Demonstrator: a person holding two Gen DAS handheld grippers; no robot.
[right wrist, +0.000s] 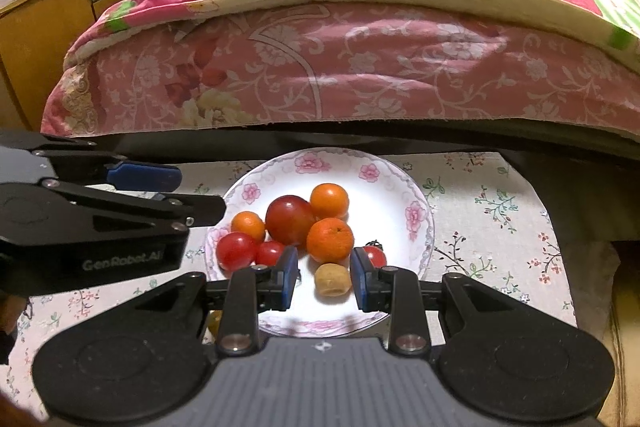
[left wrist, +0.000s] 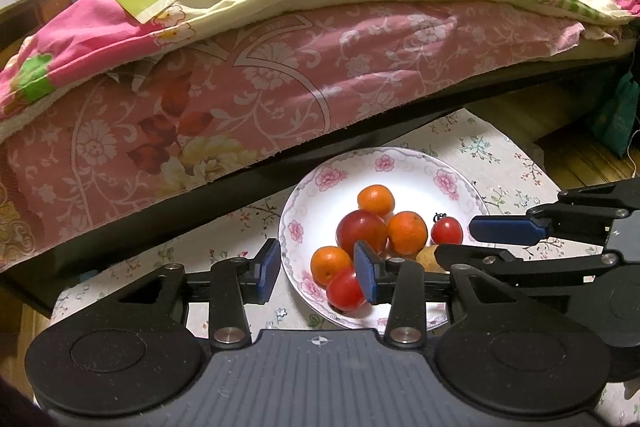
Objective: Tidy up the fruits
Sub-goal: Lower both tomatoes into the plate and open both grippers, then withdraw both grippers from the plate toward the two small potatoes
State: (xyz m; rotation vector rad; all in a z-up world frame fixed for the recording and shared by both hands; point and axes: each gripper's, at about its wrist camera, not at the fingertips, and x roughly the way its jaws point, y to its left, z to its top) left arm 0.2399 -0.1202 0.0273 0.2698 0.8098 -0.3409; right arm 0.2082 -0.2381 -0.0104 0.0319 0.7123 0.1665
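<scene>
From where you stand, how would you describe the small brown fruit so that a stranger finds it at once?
Look at the white plate with pink flowers on its rim, standing on the floral cloth before the bed. On its near side, in front of the heap of red and orange fruits, lies the brown fruit, alone. It is the only dull, tan, rough-skinned piece; all the others are shiny red or bright orange.

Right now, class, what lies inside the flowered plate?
The plate holds three oranges, a big dark-red fruit, three small tomatoes and a tan fruit. The right gripper covers part of one tomato.
</scene>
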